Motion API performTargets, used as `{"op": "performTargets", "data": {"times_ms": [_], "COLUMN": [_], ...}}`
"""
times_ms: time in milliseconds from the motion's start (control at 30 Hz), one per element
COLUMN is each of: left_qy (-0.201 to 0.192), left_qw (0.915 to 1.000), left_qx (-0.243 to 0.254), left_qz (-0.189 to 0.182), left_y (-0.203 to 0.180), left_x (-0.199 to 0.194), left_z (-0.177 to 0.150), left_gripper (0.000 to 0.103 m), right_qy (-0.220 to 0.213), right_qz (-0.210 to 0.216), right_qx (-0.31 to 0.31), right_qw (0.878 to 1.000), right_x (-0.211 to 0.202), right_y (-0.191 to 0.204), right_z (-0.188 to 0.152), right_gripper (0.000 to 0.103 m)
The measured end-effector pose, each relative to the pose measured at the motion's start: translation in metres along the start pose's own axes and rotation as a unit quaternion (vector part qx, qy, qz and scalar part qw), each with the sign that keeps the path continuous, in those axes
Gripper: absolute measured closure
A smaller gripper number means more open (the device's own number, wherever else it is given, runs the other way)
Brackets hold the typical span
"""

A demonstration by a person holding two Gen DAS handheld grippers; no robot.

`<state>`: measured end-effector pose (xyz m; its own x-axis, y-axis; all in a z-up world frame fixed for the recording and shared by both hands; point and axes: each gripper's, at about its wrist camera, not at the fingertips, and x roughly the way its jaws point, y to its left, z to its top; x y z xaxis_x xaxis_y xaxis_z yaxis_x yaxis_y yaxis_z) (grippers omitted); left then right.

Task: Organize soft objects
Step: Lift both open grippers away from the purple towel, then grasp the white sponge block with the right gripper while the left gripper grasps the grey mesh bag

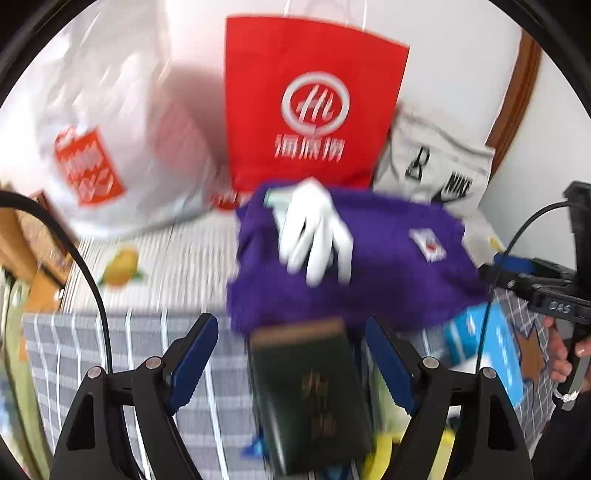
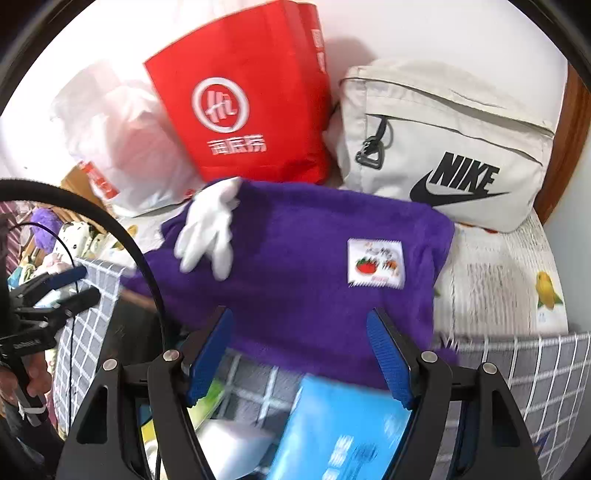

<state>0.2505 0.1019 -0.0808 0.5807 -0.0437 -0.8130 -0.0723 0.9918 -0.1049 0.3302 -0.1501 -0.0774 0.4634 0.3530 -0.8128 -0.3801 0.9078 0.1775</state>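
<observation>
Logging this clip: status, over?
Left gripper and right gripper open, empty. Purple towel on pile, white glove atop. Dark book under left.

We were in a home, a lived-in corner of a room. A fruit-printed cloth (image 2: 517, 280) covered the surface against a white wall (image 2: 443, 33) with a wooden door frame (image 1: 517, 99). A red shopping bag (image 2: 251, 103), a white plastic bag (image 1: 110, 122) and a grey sports bag (image 2: 454, 147) leaned there, a purple towel (image 2: 314, 266) before them, a grey checked basket (image 1: 110, 354) nearest us.
</observation>
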Motion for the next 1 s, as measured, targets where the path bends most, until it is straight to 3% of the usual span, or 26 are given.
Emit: {"op": "performTargets", "data": {"times_ms": [200, 367, 567, 733, 900, 1000], "left_qy": [0.018, -0.005, -0.008, -0.010, -0.023, -0.015], "left_qw": [0.9994, 0.9989, 0.9937, 0.9970, 0.9986, 0.9990], "left_qx": [-0.020, -0.025, -0.085, -0.063, -0.021, -0.015], "left_qz": [-0.024, -0.040, -0.072, -0.042, 0.044, 0.039], "left_y": [0.007, 0.001, 0.007, 0.003, -0.004, -0.002], "left_x": [-0.021, -0.048, -0.062, -0.068, -0.075, -0.075], "left_z": [-0.044, -0.077, -0.111, -0.127, -0.137, -0.140], "left_gripper": [0.023, 0.022, 0.022, 0.022, 0.022, 0.022], "right_qy": [-0.026, -0.041, -0.038, -0.041, -0.044, -0.043], "right_qz": [0.013, 0.014, 0.016, -0.013, -0.045, -0.053], "right_qx": [0.001, 0.006, 0.001, -0.022, -0.009, -0.004], "right_qw": [1.000, 0.999, 0.999, 0.999, 0.998, 0.998], "right_x": [-0.038, -0.063, -0.061, -0.047, -0.032, -0.022], "right_y": [0.020, 0.032, 0.054, 0.073, 0.074, 0.072], "right_z": [-0.038, -0.077, -0.112, -0.127, -0.130, -0.128], "right_gripper": [0.028, 0.026, 0.027, 0.027, 0.031, 0.034]}}
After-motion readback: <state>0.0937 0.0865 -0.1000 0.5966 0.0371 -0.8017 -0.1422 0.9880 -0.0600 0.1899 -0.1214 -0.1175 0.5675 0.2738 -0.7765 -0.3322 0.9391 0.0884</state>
